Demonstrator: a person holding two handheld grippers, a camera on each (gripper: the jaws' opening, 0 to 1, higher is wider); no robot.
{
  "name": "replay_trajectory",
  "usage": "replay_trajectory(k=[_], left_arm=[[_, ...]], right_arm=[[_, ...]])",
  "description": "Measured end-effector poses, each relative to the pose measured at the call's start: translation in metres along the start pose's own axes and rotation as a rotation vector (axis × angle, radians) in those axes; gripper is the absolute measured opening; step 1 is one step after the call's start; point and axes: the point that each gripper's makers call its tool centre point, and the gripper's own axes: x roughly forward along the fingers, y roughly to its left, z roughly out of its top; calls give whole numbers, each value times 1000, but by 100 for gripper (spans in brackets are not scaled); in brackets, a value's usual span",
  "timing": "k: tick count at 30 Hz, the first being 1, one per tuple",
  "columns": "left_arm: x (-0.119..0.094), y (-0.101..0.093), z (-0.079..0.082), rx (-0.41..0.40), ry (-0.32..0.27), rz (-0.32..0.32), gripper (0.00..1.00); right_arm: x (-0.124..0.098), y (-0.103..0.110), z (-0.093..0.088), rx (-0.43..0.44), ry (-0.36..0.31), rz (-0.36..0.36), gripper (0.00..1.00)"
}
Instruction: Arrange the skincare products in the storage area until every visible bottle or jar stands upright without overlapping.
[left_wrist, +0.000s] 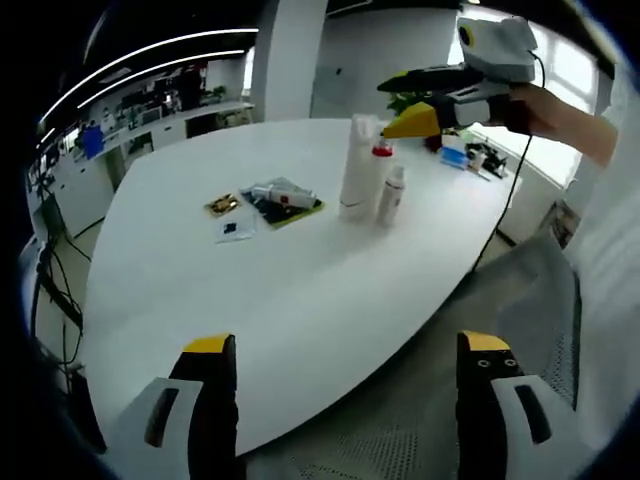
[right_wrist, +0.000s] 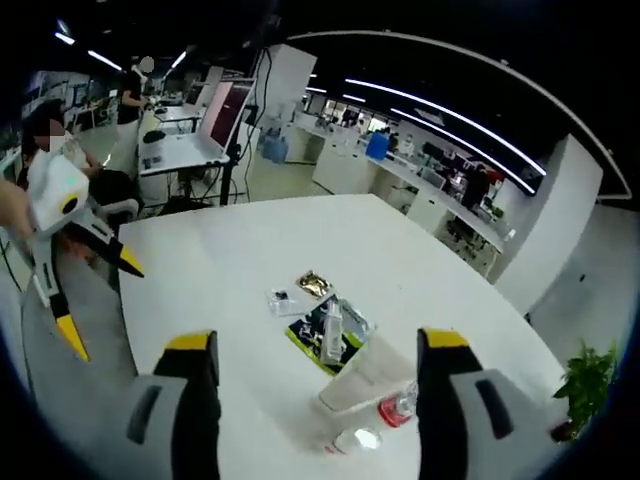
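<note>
Three bottles stand upright close together on the white table (left_wrist: 200, 290): a tall white bottle (left_wrist: 358, 170), a red-capped bottle (left_wrist: 382, 152) behind it and a small white bottle (left_wrist: 392, 195). A tube (left_wrist: 283, 194) lies flat on a green mat (left_wrist: 300, 212). My left gripper (left_wrist: 347, 345) is open, back near the table's edge. My right gripper (left_wrist: 383, 108) hovers above the bottles, open. From over them, the right gripper view shows the tall bottle (right_wrist: 362, 375), red cap (right_wrist: 398, 408), small bottle (right_wrist: 355, 440) and tube (right_wrist: 332, 332) between my right gripper's (right_wrist: 316, 340) jaws. My left gripper (right_wrist: 108, 312) is off the table's left side.
A gold sachet (left_wrist: 222, 205) and a small white packet (left_wrist: 236, 229) lie left of the mat. Small items (left_wrist: 465, 155) sit at the table's far end. A grey mesh chair (left_wrist: 500, 290) stands by the near edge. People (right_wrist: 135, 85) and desks are beyond the table, with a plant (right_wrist: 585, 385) at right.
</note>
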Motion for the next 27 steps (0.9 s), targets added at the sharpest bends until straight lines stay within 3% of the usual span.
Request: replay_trajectory(k=[3, 6, 10, 14, 19, 25, 27], left_arm=[[0, 1, 0, -1, 1, 3, 89], [0, 0, 0, -6, -2, -4, 89], [-1, 1, 2, -30, -15, -10, 89], [-3, 2, 5, -52, -33, -6, 88], [-4, 1, 5, -55, -37, -16, 88], [-5, -2, 7, -56, -47, -33, 87], [-5, -2, 7, -61, -51, -32, 87]], right_arm=[[16, 7, 5, -15, 19, 37, 79], [32, 12, 4, -99, 77, 72, 79], [48, 15, 9, -113, 88, 90, 78], [65, 18, 4, -146, 146, 102, 77], [89, 14, -13, -48, 250, 94, 72], [127, -1, -11, -36, 262, 56, 68], [132, -2, -8, 8, 255, 45, 66]])
